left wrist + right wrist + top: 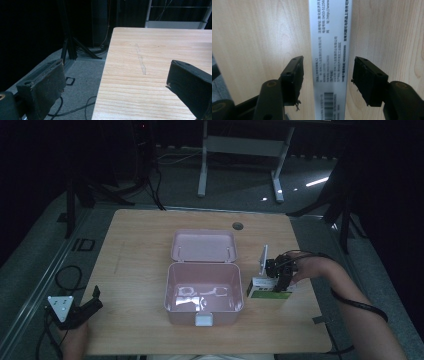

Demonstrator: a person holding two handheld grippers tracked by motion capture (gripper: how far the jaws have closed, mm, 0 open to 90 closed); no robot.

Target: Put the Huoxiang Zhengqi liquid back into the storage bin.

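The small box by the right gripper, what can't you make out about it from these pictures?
- High view: the right gripper covers part of the small box; its label is too small to read.
- Right gripper view: the box's ends are cut off by the frame; print blurred.

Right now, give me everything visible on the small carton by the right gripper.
The small carton is a flat white box with a green panel on its near side; it looks like printed cardboard. In the right gripper view its white face carries small dark print and a barcode. It lies on the wooden table, just right of the open pink box. The right gripper straddles it, jaws on either side with gaps visible, not yet pressing.
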